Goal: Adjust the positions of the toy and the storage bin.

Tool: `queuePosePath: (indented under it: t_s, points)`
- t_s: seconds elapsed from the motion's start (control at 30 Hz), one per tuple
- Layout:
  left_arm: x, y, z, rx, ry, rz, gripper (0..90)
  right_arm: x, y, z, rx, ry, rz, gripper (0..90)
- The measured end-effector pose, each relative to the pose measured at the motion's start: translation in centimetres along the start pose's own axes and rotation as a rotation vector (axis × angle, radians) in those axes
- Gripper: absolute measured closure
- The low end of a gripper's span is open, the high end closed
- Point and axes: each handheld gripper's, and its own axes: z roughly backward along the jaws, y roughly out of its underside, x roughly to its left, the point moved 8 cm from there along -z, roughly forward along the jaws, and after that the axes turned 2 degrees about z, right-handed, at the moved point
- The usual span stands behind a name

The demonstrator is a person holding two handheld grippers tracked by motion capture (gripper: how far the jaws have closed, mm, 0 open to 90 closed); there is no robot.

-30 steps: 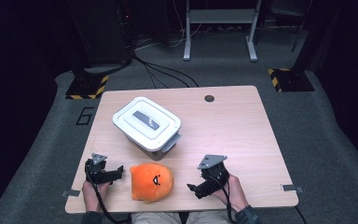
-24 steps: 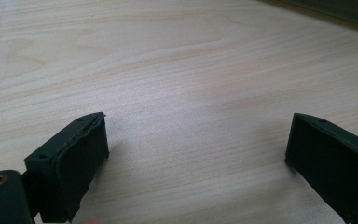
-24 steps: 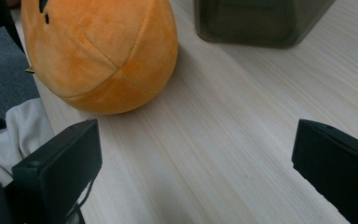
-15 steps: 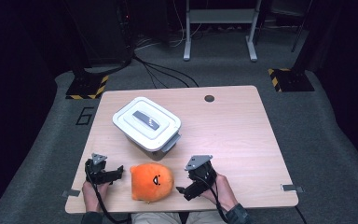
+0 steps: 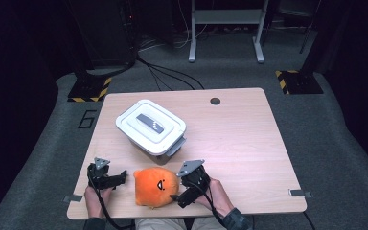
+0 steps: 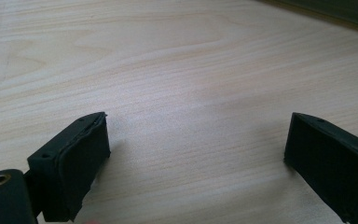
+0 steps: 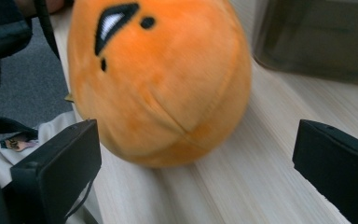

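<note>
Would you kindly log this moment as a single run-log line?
right gripper: open, jaws at round orange plush toy | left gripper: open over wooden table | white lidded plastic box: shut

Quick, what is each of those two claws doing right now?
Left gripper: open, holding nothing, bare table between its jaws.
Right gripper: open, at the orange plush toy, not gripping it.

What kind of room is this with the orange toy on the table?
Probably a lab or recording studio, not a home. A bare wooden table stands on grey carpet, black cables trail across the floor, and yellow-and-black hazard tape marks stand bases. A person holds grippers beside the orange plush toy.
</note>
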Motion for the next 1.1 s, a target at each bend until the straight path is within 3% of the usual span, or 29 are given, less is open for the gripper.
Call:
queuePosePath:
  t_s: [0.17,0.3,0.47,0.5,0.53,0.67,0.8,1.1]
  points:
    - [0.0,0.0,0.0,0.000,-0.001,0.002,6.3,0.7,-0.9,-0.8,0.000,-0.008,-0.009,5.1]
    - [0.0,0.0,0.0,0.002,-0.003,0.003,6.3,1.2,-1.1,-1.5,0.009,-0.031,0.001,14.5]
    - [0.0,0.0,0.0,0.000,-0.005,0.000,6.3,0.9,-0.8,-1.8,0.018,-0.052,-0.024,38.5]
    - [0.0,0.0,0.0,0.000,-0.005,0.000,6.3,0.9,-0.8,-1.8,0.018,-0.052,-0.024,38.5]
    - [0.0,0.0,0.0,0.000,-0.007,-0.001,6.3,0.7,-0.5,-1.8,0.021,-0.061,-0.043,47.7]
    - [0.0,0.0,0.0,0.000,-0.006,0.000,6.3,0.4,-0.2,-1.8,0.008,-0.053,-0.075,58.3]
    - [0.0,0.0,0.0,0.000,-0.006,-0.001,6.4,0.4,-0.4,-1.6,-0.022,-0.053,-0.067,63.2]
    - [0.1,0.0,0.0,-0.004,-0.004,-0.002,6.5,1.0,-0.8,-1.1,-0.050,-0.056,-0.034,65.2]
